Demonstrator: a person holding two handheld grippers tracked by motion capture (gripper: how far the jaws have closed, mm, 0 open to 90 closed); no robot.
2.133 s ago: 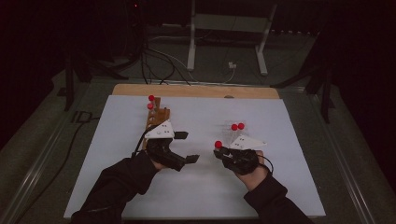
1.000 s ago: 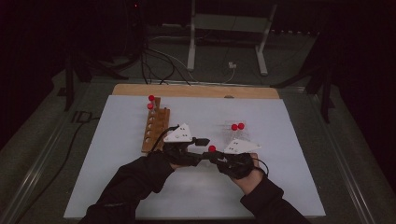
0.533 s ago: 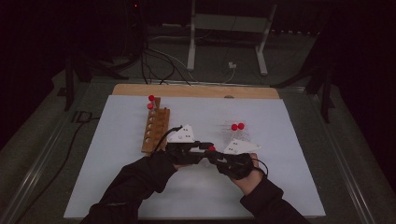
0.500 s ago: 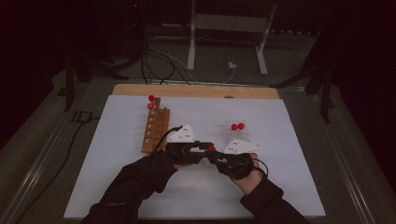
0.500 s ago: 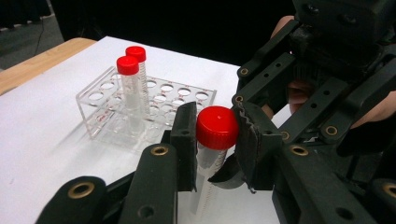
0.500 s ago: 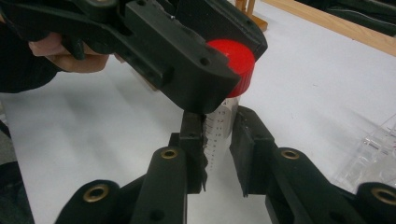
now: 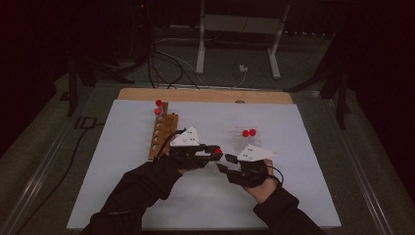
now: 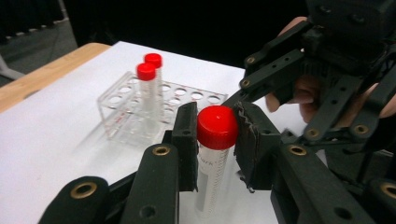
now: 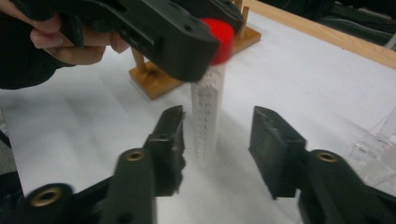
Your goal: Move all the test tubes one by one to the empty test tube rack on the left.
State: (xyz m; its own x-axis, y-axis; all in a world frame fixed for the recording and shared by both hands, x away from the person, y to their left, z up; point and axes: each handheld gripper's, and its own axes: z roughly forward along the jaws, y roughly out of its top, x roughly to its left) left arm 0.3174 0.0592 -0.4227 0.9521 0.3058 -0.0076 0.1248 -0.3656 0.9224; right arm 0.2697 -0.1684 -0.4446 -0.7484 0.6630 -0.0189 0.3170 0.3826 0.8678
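The red-capped tube (image 8: pixel 214 154) stands upright between the two grippers, near the middle of the white bench (image 7: pixel 122 196) and to the right of the wooden rack (image 7: pixel 161 134), which is the landmark here. The left gripper (image 8: pixel 214 135) is clenched on the tube: its two black pads press on both sides of the red cap, as the left gripper view shows, and the clear body with its printed scale hangs down below the pads. In the high view this gripper (image 7: pixel 215 152) is just right of the near end of the wooden rack, with the red cap visible at its tip. The right gripper (image 9: pixel 217 135) has just been opening its jaws; they now stand apart on both sides of the lower part of the tube (image 9: pixel 207 116), and the pads do not touch it, so this gripper has released it. In the high view the right gripper (image 7: pixel 226 164) is further right of the wooden rack and very near the left one. The wooden rack carries two red-capped tubes (image 7: pixel 158 106) at its far end. Well to the right of the wooden rack stands a clear plastic rack (image 8: pixel 140 109) with two more red-capped tubes (image 8: pixel 149 88) in it, beyond the right gripper.
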